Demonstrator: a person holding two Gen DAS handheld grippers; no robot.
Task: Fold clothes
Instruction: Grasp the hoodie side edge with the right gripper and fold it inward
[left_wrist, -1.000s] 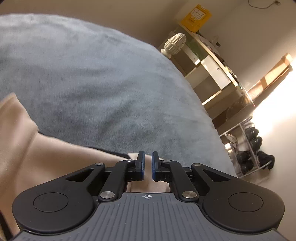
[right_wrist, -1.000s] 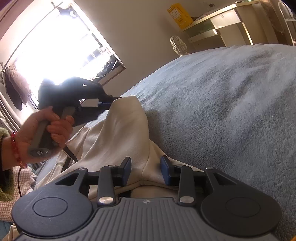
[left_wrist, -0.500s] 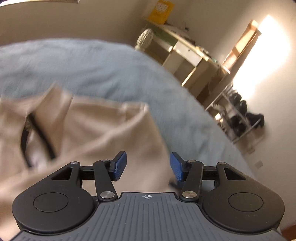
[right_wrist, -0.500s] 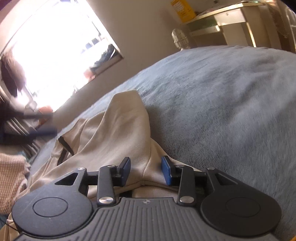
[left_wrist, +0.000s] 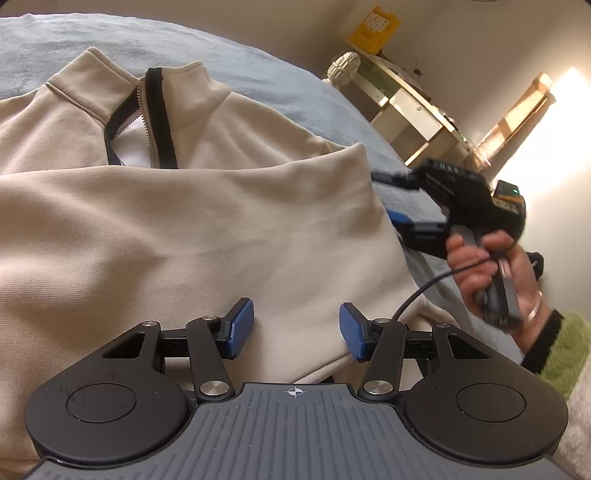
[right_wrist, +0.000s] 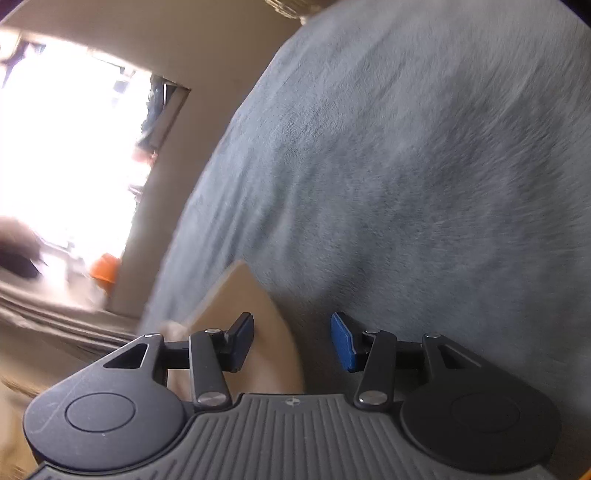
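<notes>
We are judging the cream sweatshirt (left_wrist: 207, 229) soft and floppy; left claw (left_wrist: 291, 326) released, right claw (right_wrist: 291, 341) opening, gripping nothing; best pinched at lower-right hem.

bed: grey blanket (left_wrist: 280, 88) | shelf unit (left_wrist: 406, 110) beside bed | yellow box (left_wrist: 375, 24) on shelf unit | bright window (right_wrist: 66, 155) beyond bed

Cream-beige knit zip-neck pullover (left_wrist: 207, 229) on grey-blue fleece blanket. Lies mostly flat, collar end away from left wrist camera. Stand-up collar open; zip with black-edged placket partly undone, white lining showing. One fabric layer folded across chest, covering lower end of zip. Soft wrinkles. Right wrist view blurred: only beige corner (right_wrist: 258, 332) of garment on blanket.
</notes>
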